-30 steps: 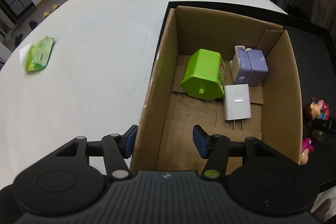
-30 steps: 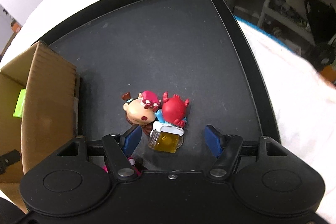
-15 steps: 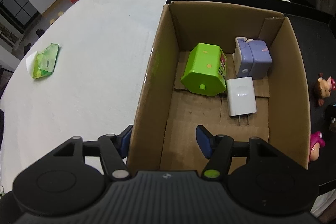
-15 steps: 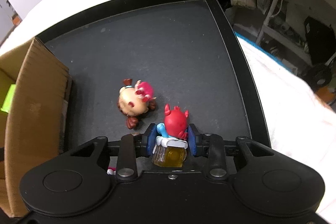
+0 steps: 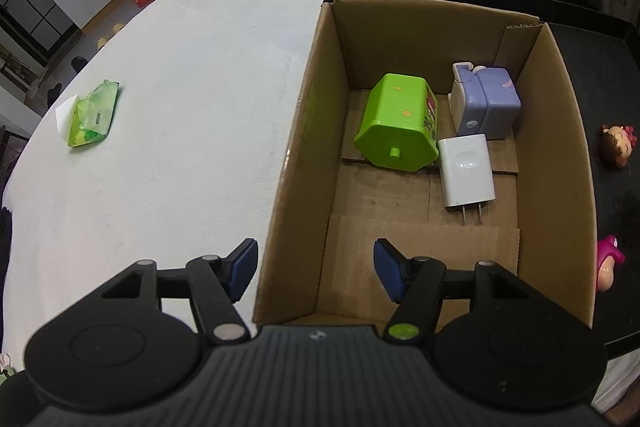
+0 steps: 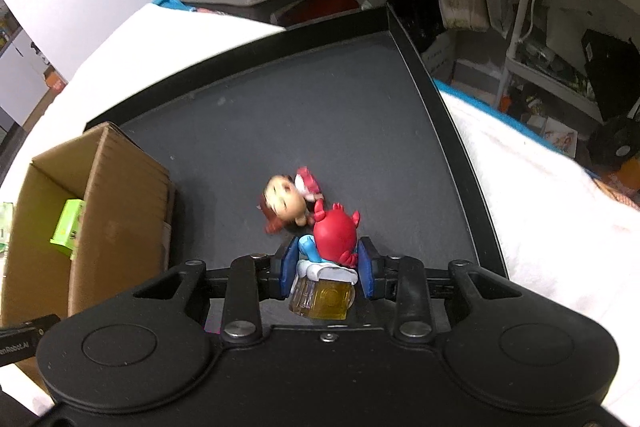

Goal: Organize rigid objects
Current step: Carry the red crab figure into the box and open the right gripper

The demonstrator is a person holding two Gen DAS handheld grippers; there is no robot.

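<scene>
In the right wrist view my right gripper (image 6: 327, 267) is shut on a red crab figurine (image 6: 334, 233) with a yellow clear base, held above the black tray (image 6: 280, 123). A big-headed doll figurine (image 6: 286, 205) lies on the tray just beyond it. The cardboard box (image 5: 304, 131) holds a green container (image 5: 398, 131), a purple block (image 5: 486, 105) and a white charger (image 5: 466, 169). My left gripper (image 5: 314, 269) is open, its fingers on either side of the box's near left wall. The doll (image 5: 616, 145) and a pink figurine (image 5: 608, 263) lie right of the box.
A green wipes packet (image 5: 92, 113) lies on the white tablecloth (image 5: 180, 75) at the far left. The box (image 6: 120, 195) stands at the tray's left end. Shelving and clutter (image 6: 560, 7) stand beyond the table.
My right gripper closed on the red crab figurine and lifted it. The doll figurine rolled a little away. The left gripper drew back slightly from the box.
</scene>
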